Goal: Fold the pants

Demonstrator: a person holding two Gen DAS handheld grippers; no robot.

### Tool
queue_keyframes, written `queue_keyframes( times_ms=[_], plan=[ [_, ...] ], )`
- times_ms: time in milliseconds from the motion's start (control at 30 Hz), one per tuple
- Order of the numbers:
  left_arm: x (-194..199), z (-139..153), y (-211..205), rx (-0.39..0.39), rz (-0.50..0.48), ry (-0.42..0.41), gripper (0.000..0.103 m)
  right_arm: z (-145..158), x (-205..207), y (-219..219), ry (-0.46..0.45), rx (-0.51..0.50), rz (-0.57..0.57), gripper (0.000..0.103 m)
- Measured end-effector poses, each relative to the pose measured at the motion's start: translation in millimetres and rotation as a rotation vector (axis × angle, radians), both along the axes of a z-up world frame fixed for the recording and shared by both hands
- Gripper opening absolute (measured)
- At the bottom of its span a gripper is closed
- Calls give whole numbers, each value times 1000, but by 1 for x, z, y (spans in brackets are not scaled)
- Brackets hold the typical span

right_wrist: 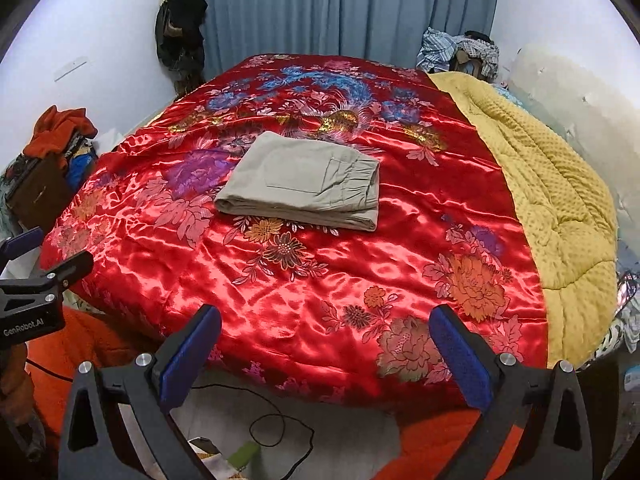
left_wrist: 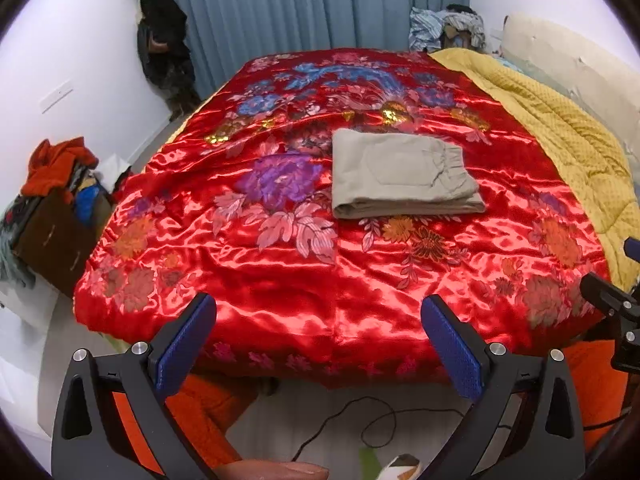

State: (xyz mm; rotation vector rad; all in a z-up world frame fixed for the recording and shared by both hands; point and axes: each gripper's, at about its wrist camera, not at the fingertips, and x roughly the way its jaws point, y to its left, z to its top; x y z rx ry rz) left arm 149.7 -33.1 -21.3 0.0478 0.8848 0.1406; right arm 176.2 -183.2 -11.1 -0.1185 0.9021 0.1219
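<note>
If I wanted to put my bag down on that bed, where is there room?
Bare red satin bedspread lies between the folded beige pants and the near edge, and left of the pants. The right side is crowded by the bunched yellow quilt.

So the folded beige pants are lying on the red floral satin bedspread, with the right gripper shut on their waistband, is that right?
Not quite: the right gripper is open and well clear of the folded beige pants, as the right wrist view shows. The pants do lie folded on the red floral satin bedspread.
</note>
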Motion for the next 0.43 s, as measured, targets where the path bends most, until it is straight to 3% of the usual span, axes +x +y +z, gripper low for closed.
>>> queue_keyframes(
  times_ms=[433],
  plan=[
    [-2, 1, -8, 11, -28, 2, 102, 3, -2, 1, -2, 10, 1, 103]
  ],
)
